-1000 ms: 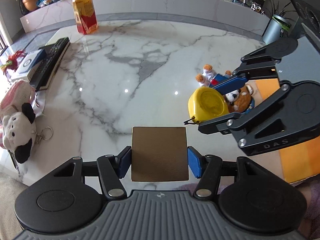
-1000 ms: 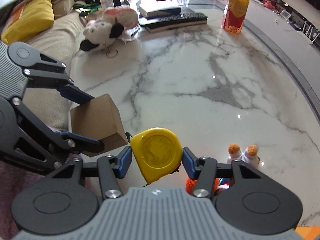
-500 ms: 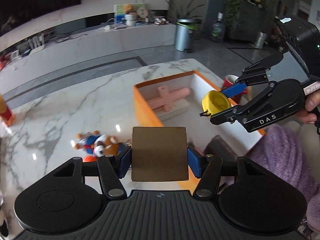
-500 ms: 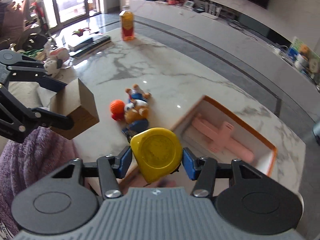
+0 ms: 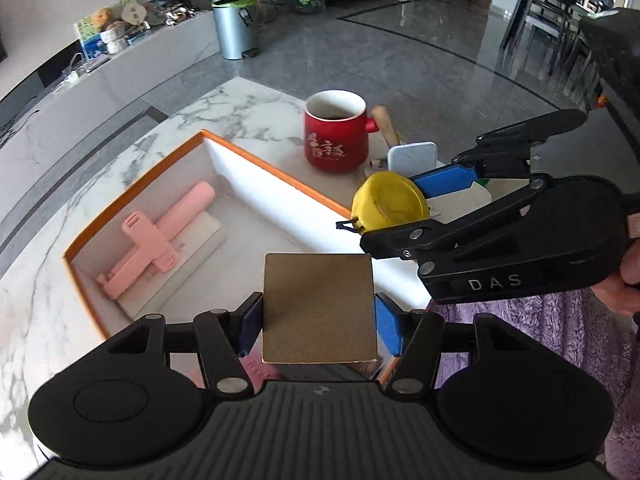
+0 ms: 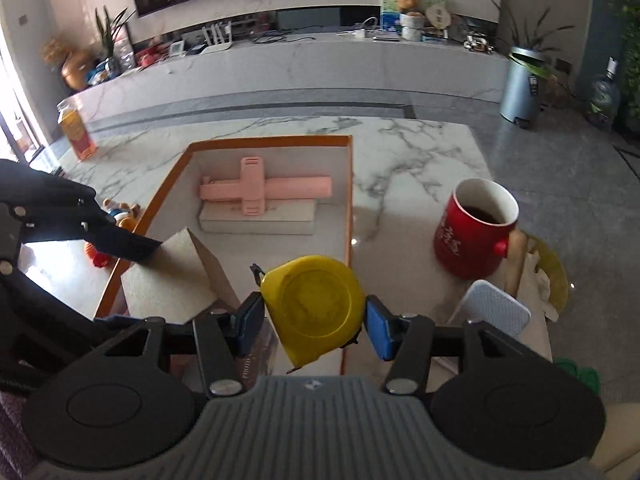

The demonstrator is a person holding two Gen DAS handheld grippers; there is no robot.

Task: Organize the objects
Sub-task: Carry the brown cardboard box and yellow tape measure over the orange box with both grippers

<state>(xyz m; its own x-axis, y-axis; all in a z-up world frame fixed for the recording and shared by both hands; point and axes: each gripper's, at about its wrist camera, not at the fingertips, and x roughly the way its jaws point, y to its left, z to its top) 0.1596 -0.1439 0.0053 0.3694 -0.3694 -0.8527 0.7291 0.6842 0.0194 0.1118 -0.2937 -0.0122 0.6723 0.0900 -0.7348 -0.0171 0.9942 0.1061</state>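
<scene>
Yellow tape measure (image 6: pixel 316 308), brown box (image 5: pixel 319 307), red mug (image 5: pixel 336 132), orange-rimmed tray (image 5: pixel 276 172).

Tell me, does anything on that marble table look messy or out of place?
Yes: small toy figures lie tumbled on the table outside the orange box, and a crumpled cloth sprawls behind the red mug. Nothing looks spilled or broken.

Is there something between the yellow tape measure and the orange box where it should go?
Nothing visible blocks it. The right tongs hold the yellow tape measure at the orange box rim; the pink tool lies farther inside, leaving bare floor nearby.
</scene>
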